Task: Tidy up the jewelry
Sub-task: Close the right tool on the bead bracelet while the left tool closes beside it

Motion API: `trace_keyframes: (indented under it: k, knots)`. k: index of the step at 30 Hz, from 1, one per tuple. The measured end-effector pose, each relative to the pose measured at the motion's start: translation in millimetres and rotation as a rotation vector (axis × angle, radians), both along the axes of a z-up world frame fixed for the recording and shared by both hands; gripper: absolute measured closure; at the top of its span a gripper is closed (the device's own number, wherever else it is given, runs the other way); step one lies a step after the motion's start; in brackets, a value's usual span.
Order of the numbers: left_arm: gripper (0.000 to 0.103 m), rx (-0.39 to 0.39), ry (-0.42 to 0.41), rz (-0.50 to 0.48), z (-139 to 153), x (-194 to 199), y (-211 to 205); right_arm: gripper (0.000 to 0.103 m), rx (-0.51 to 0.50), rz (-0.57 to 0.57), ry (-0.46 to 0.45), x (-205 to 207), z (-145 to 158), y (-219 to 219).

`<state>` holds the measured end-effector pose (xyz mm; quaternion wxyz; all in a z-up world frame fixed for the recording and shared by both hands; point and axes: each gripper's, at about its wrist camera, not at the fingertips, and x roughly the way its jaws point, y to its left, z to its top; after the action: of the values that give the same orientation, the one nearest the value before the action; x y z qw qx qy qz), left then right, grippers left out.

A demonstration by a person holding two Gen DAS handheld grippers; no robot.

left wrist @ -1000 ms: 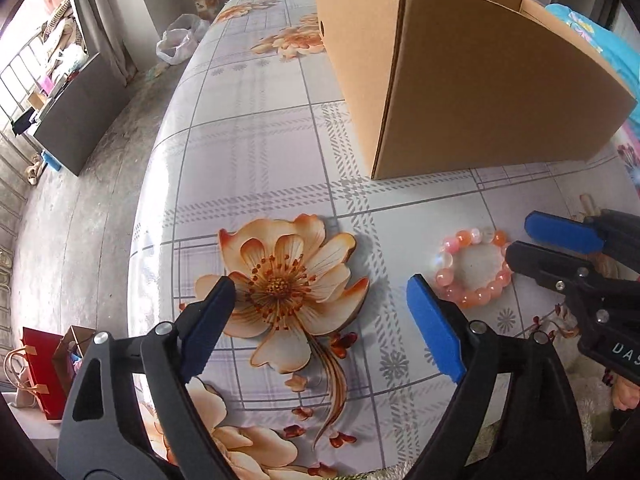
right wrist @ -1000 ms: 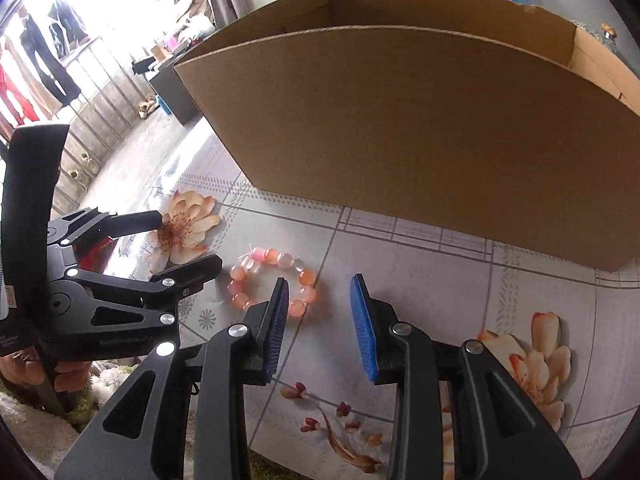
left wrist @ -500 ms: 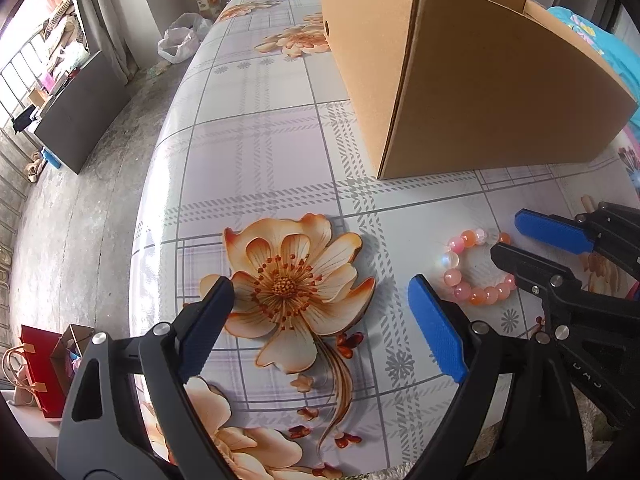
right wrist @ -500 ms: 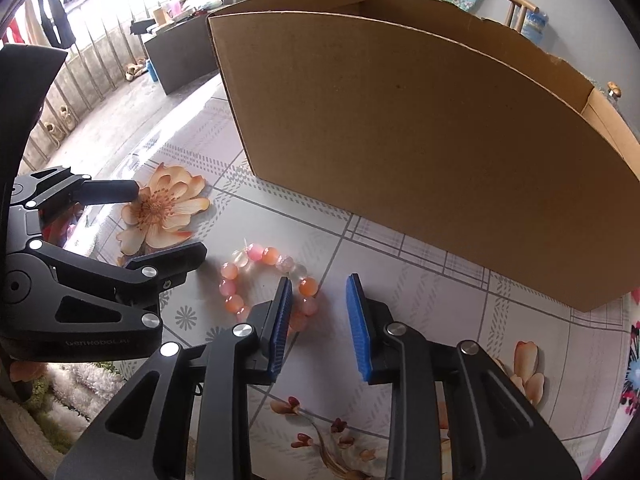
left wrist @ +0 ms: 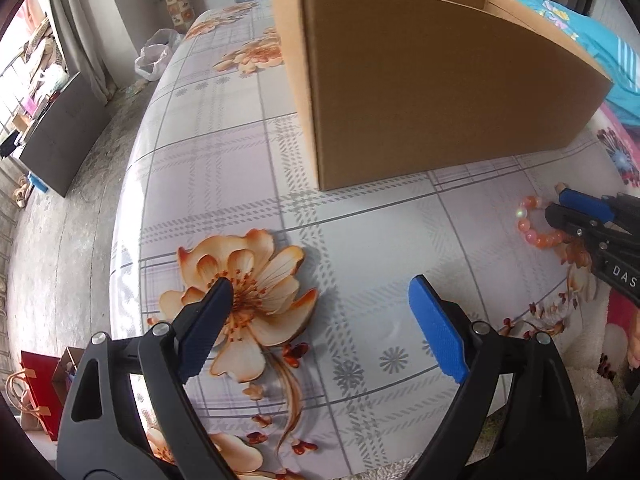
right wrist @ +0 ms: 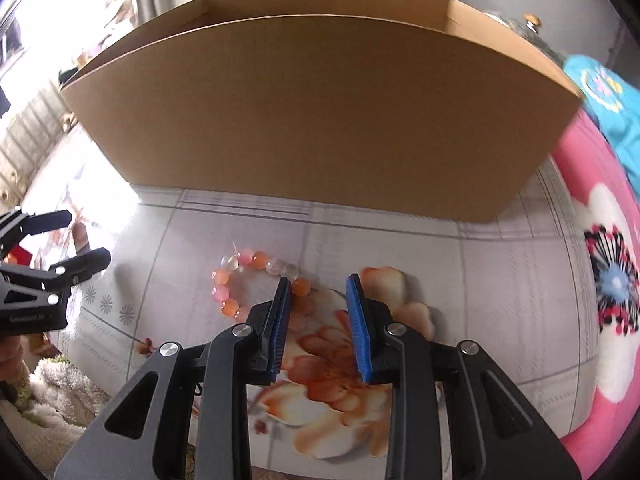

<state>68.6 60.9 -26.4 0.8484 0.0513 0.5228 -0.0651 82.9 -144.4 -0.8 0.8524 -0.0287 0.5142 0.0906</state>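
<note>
Setting: lived-in home room.
Table [left wrist: 224,168]: floral plaid oilcloth cover.
Floor [left wrist: 52,240]: bare concrete.
Clutter: curtain [left wrist: 76,28], plastic bag [left wrist: 154,58], red gift bag [left wrist: 38,392].
Textiles: pink flowered blanket [right wrist: 600,280].
Box: plain cardboard box [left wrist: 420,92] on table.

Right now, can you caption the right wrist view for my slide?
Right hand-held gripper open over a bead bracelet on the floral tablecloth, in front of a cardboard box.
</note>
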Motion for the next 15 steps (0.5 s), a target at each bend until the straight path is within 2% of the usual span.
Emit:
trace_keyframes:
  k: [4, 6, 7, 9, 11, 15]
  knots:
    - [0.018, -0.008, -0.013, -0.076, 1.2, 2.8, -23.5, 0.071, 0.047, -0.037, -0.001, -0.1, 1.4, -7.2]
    - [0.018, 0.0, -0.01, -0.101, -1.6, 5.1, -33.1, 0.057, 0.056, -0.044, -0.004, 0.1, 2.2, -9.8]
    - [0.017, 0.008, -0.004, -0.11, -3.9, 6.5, -37.2, 0.054, 0.064, -0.046, -0.006, -0.4, 2.3, -10.3]
    - [0.013, 0.008, -0.011, -0.11, -4.2, 7.5, -39.9, 0.041, 0.084, -0.051, -0.012, -2.0, 2.5, -12.7]
    - [0.007, 0.012, -0.013, -0.102, -5.5, 9.2, -40.4, 0.033, 0.104, -0.051, -0.023, -4.8, 3.5, -16.3]
    - [0.007, -0.028, -0.015, -0.075, -8.5, 11.2, -35.1, 0.021, 0.163, -0.062, -0.031, -7.3, 0.1, -34.2]
